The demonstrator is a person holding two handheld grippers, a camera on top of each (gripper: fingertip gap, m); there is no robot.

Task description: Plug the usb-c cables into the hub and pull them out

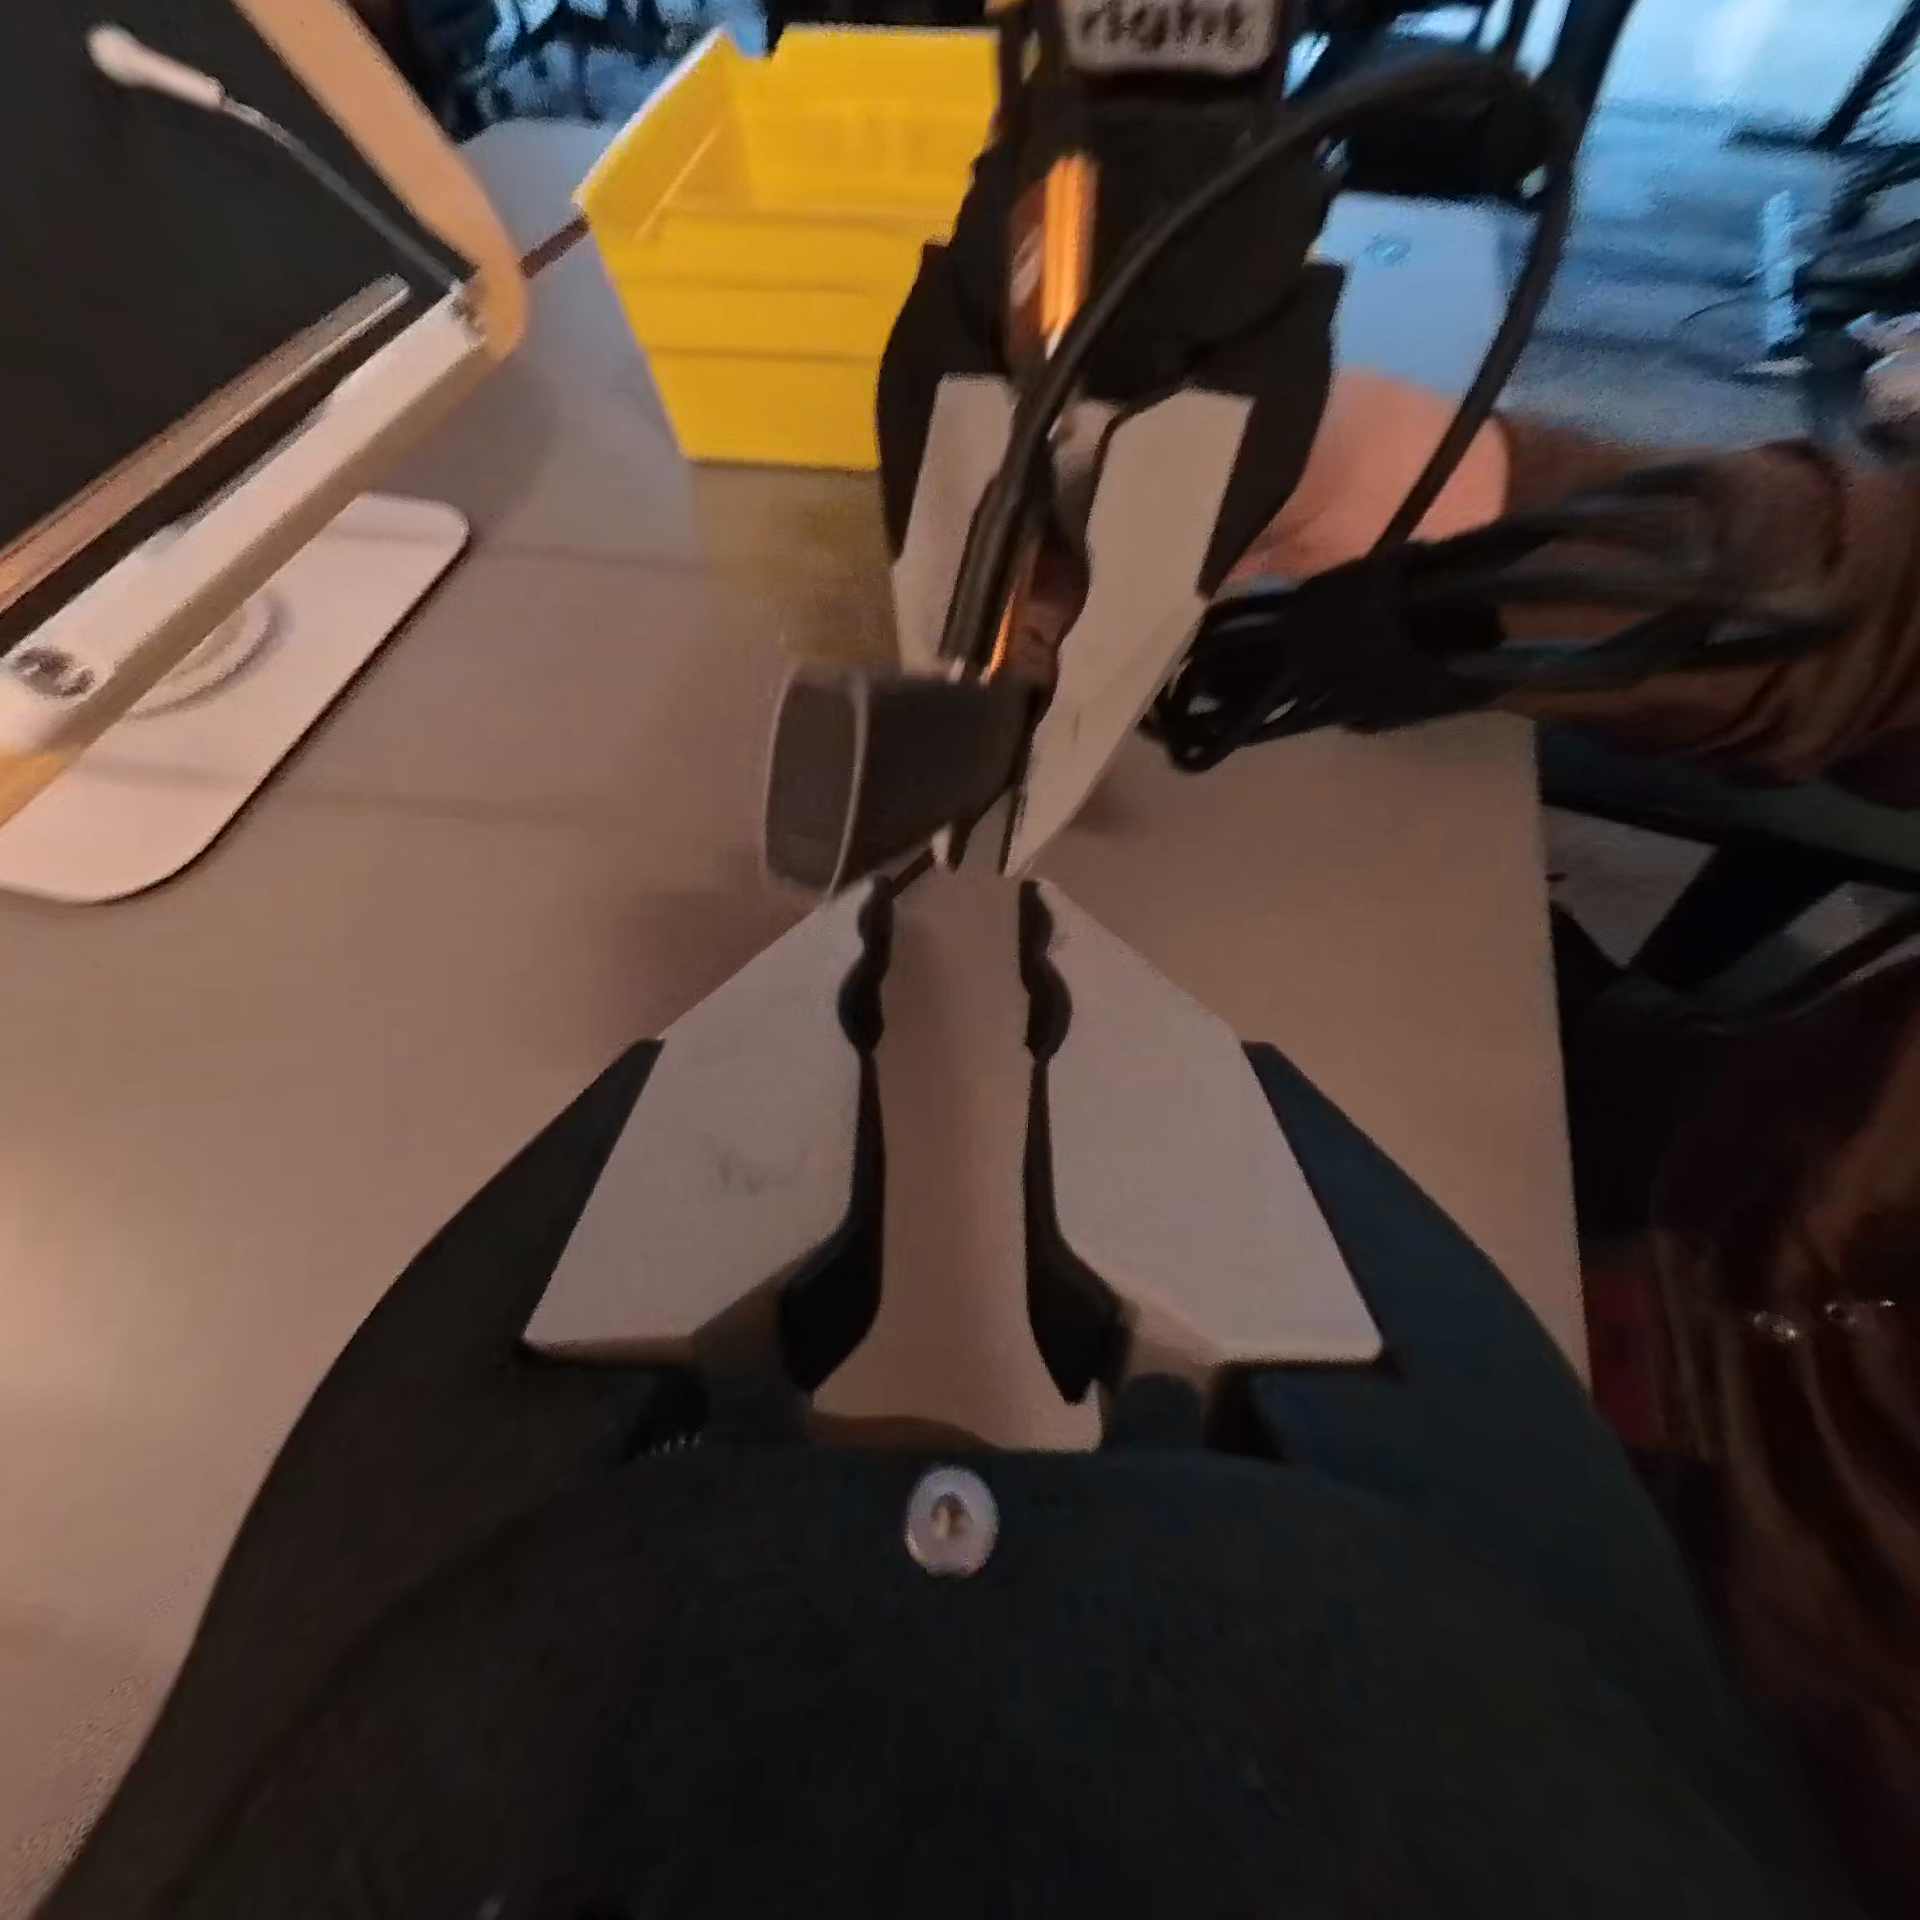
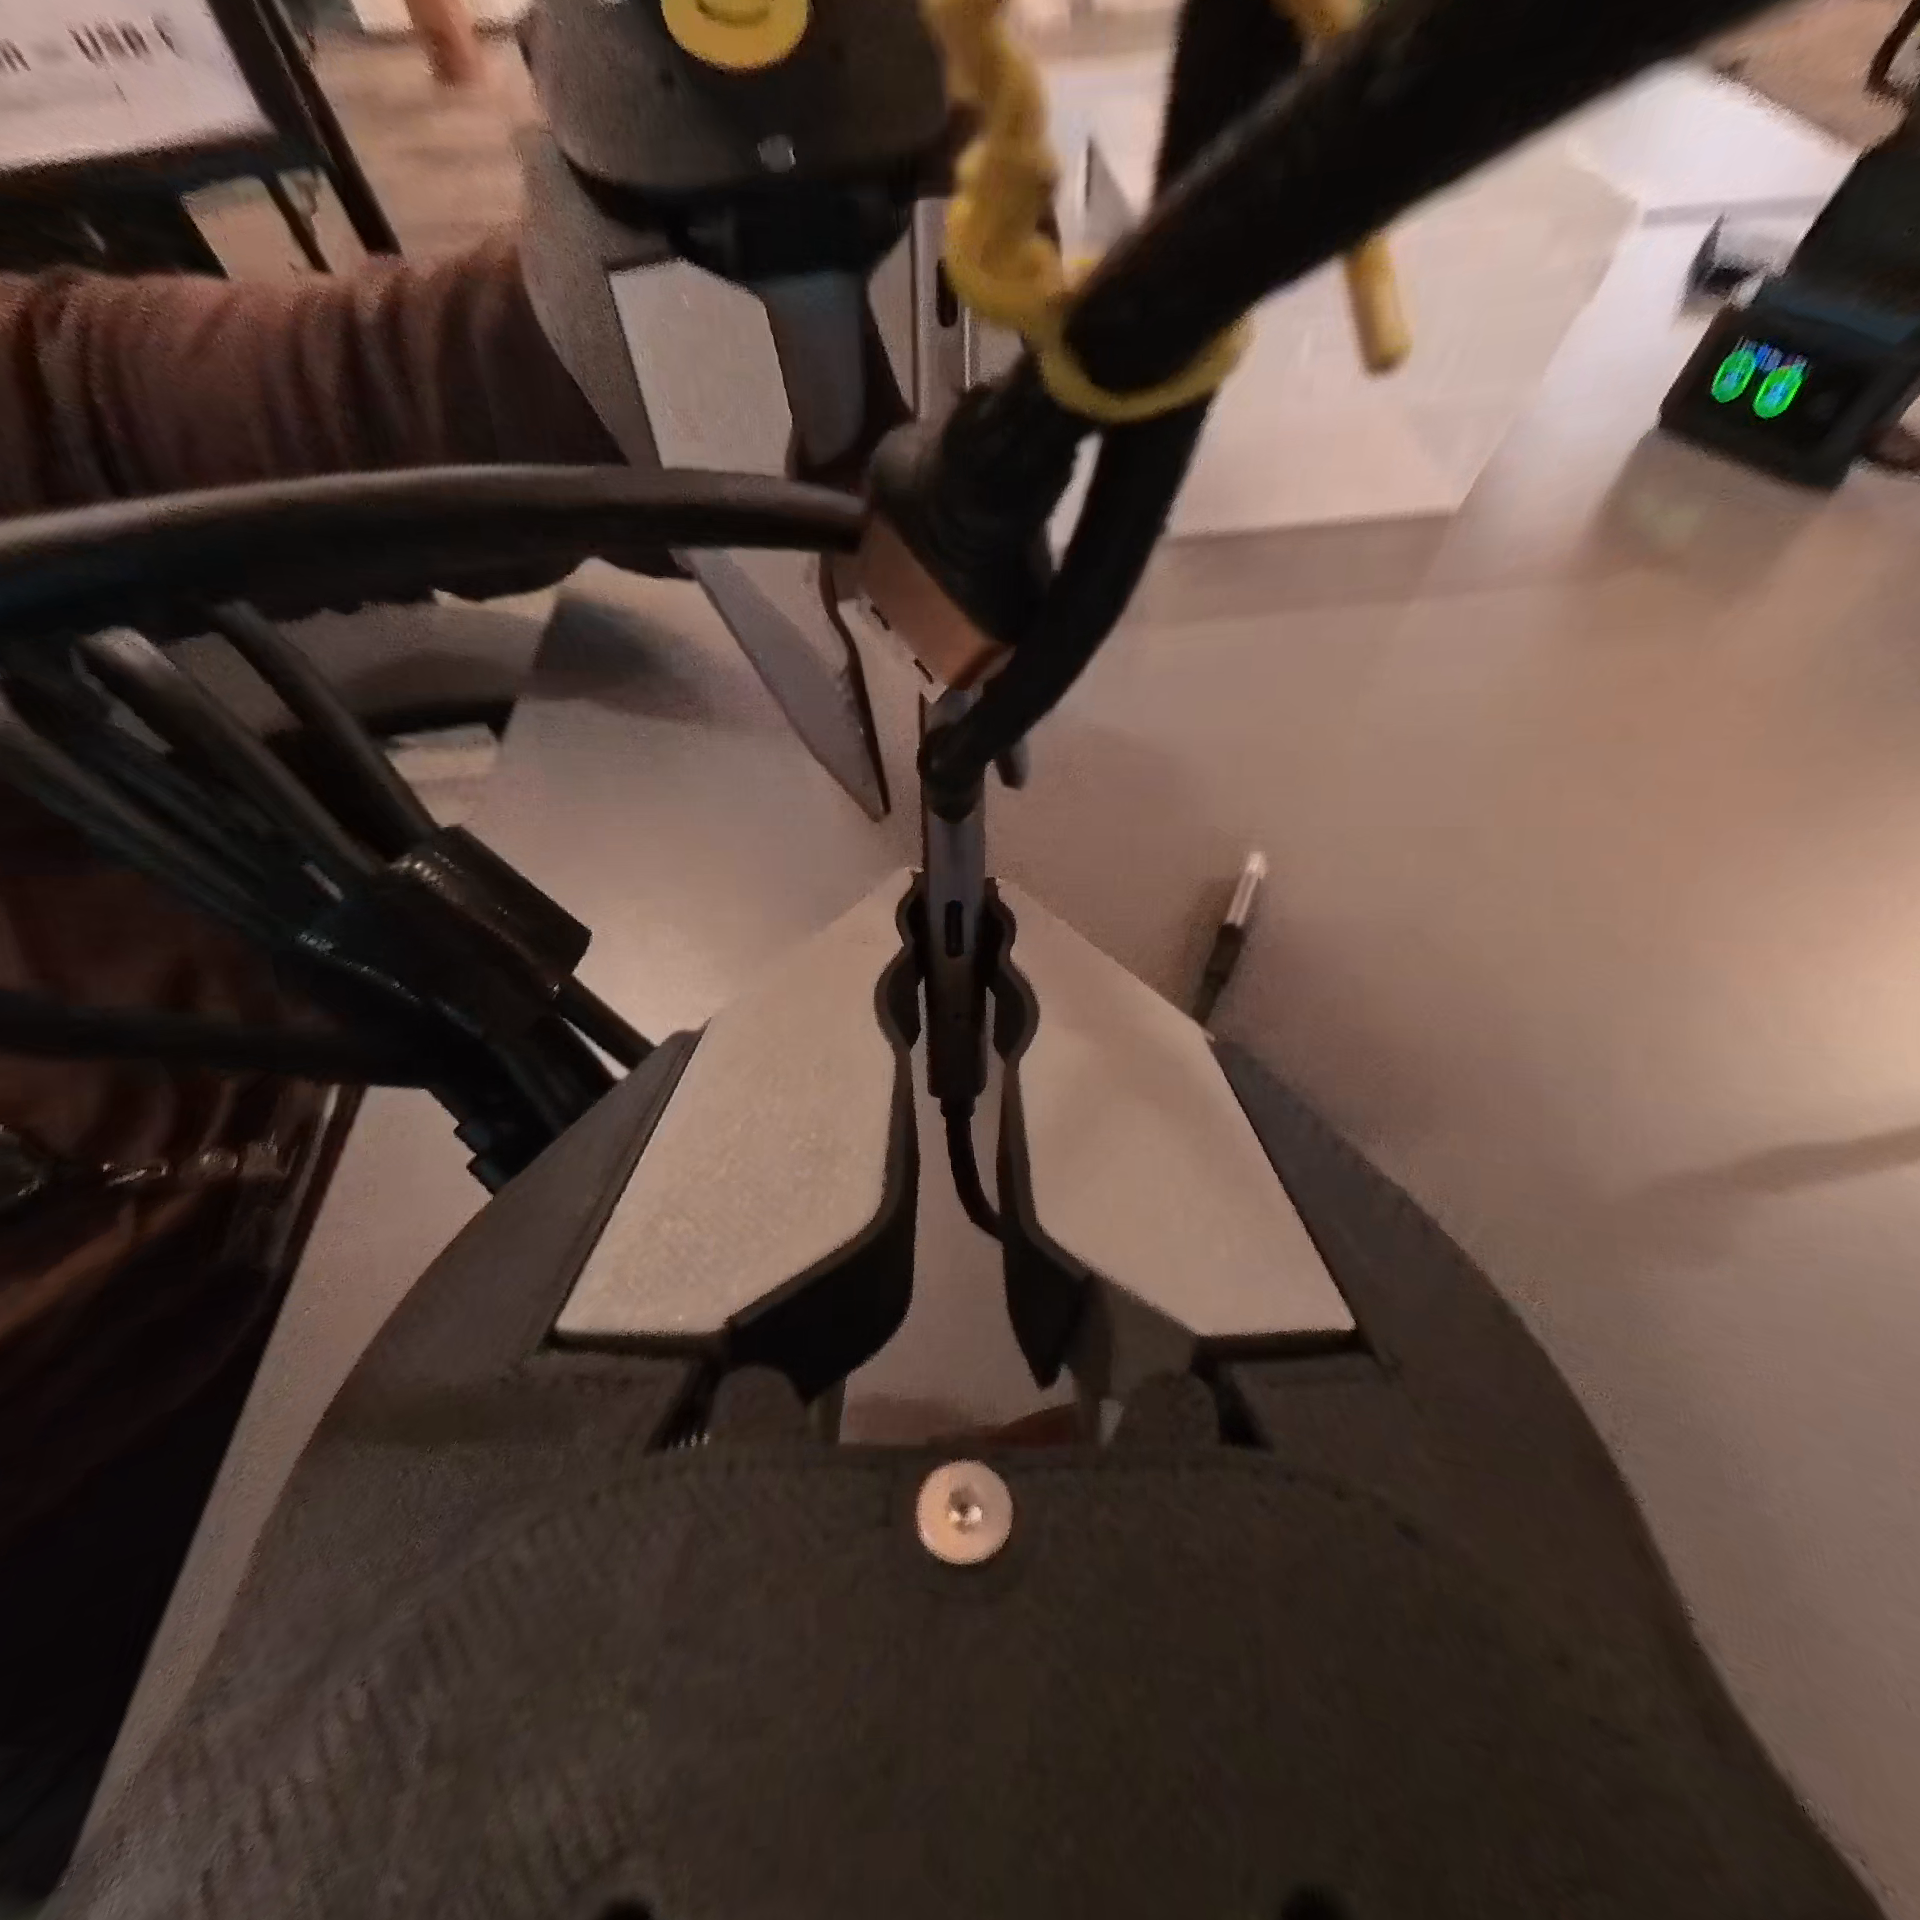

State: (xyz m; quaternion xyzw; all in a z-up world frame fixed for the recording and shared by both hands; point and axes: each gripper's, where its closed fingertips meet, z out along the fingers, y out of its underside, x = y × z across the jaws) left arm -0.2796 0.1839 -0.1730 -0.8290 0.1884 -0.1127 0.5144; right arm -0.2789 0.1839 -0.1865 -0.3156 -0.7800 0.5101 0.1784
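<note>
My right gripper (image 2: pixel 954 894) is shut on a thin grey hub (image 2: pixel 954 987), held edge-on with a port showing; a thin black cable (image 2: pixel 971 1164) leaves its near end. In the left wrist view the right gripper (image 1: pixel 987 847) points at me, and the hub (image 1: pixel 873 769) sticks out to the left of its tips. My left gripper (image 1: pixel 956 899) is open and empty just in front of the hub. A copper-coloured plug (image 2: pixel 925 613) on a thick black cable sits by the hub's far end; whether it is inserted is unclear. A loose plug (image 2: pixel 1242 904) lies on the table.
A monitor on a white stand (image 1: pixel 208 436) is at left and a yellow bin (image 1: pixel 790 270) stands behind. The table edge (image 1: pixel 1548 935) runs on the right. A person's brown sleeve (image 1: pixel 1714 644) and a bundle of black cables (image 2: pixel 343 894) are nearby. A small black device with green lights (image 2: pixel 1787 384) is far right. Less than 4 cm separates the two grippers' tips.
</note>
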